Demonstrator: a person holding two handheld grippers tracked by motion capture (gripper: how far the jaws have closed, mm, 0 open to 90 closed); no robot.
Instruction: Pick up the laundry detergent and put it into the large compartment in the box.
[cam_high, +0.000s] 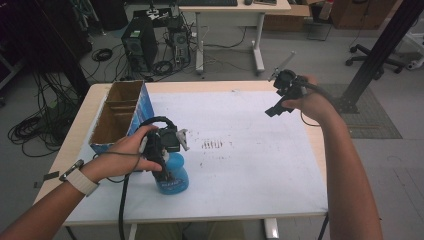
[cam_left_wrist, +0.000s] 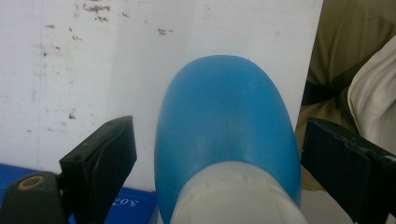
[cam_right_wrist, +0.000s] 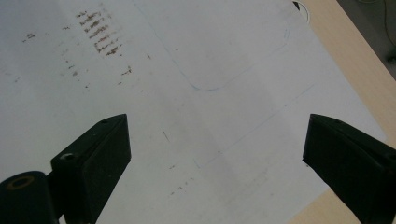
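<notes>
Straddling the blue plastic bottle (cam_left_wrist: 226, 126), the left gripper (cam_left_wrist: 215, 154) has its jaws on either side of the bottle's shoulder, gaps visible, pads not pressing. The bottle stands near the front edge of the white table sheet (cam_high: 250, 150), beside the blue cardboard box (cam_high: 120, 115). The right gripper (cam_right_wrist: 217, 154) is raised over the sheet's far right, jaws spread, nothing between them.
</notes>
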